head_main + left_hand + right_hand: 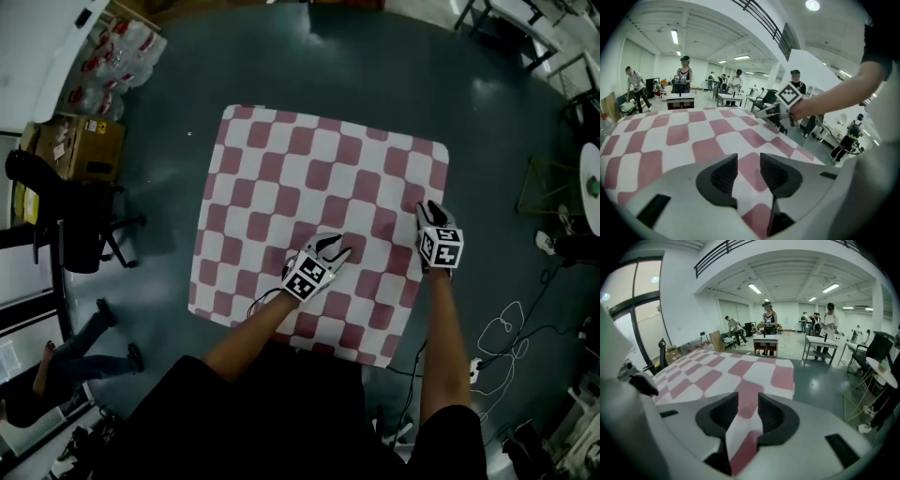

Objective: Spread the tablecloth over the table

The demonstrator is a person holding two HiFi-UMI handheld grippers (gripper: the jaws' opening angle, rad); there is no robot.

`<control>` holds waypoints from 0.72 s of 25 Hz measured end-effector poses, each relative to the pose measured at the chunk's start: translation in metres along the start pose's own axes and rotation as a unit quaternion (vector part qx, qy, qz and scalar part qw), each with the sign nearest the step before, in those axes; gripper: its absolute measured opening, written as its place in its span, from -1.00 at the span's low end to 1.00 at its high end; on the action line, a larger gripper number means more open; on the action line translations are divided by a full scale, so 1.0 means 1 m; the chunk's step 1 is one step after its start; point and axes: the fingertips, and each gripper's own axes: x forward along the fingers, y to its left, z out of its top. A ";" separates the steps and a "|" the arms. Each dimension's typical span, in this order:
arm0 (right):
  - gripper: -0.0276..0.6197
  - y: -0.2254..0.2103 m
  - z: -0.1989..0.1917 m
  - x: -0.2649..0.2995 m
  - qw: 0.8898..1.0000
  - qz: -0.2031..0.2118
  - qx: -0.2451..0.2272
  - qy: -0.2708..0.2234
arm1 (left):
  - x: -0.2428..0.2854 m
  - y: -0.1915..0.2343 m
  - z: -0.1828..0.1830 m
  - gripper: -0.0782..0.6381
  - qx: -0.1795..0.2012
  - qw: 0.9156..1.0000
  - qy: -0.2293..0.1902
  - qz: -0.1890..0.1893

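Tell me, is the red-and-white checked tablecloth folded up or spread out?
Spread out. The red-and-white checked tablecloth lies flat and open, all four corners showing.

**Dim from above, bright and warped up close**

The head view is dark and flat in contrast, with pale glare patches on the floor [487,94] at top right. Both gripper views are bright, lit by ceiling strip lights [675,36] and a round lamp [812,5]. Their wide lenses bend straight lines and blacken the corners. The left tongs [749,174] and right tongs [748,414] look soft, out of focus.

no legible text, label or number anywhere.
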 end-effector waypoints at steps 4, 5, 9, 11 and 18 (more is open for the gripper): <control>-0.47 0.096 -0.071 -0.053 1.000 0.025 -0.013 0.010 | -0.069 0.031 -0.063 -0.35 -0.014 0.999 0.017 0.034; -0.47 0.115 -0.091 -0.060 0.999 0.024 -0.013 0.020 | -0.085 0.038 -0.082 -0.35 -0.025 0.999 0.025 0.040; -0.44 0.136 -0.135 -0.073 0.999 -0.019 -0.014 0.031 | -0.122 0.046 -0.146 -0.35 -0.028 0.997 0.071 0.017; -0.44 0.140 -0.131 -0.081 0.999 -0.030 0.015 0.028 | -0.134 0.045 -0.159 -0.35 -0.010 0.998 0.064 0.007; -0.47 0.297 -0.063 -0.202 0.989 -0.076 0.055 -0.115 | -0.244 0.010 -0.117 -0.73 -0.053 0.993 -0.099 -0.038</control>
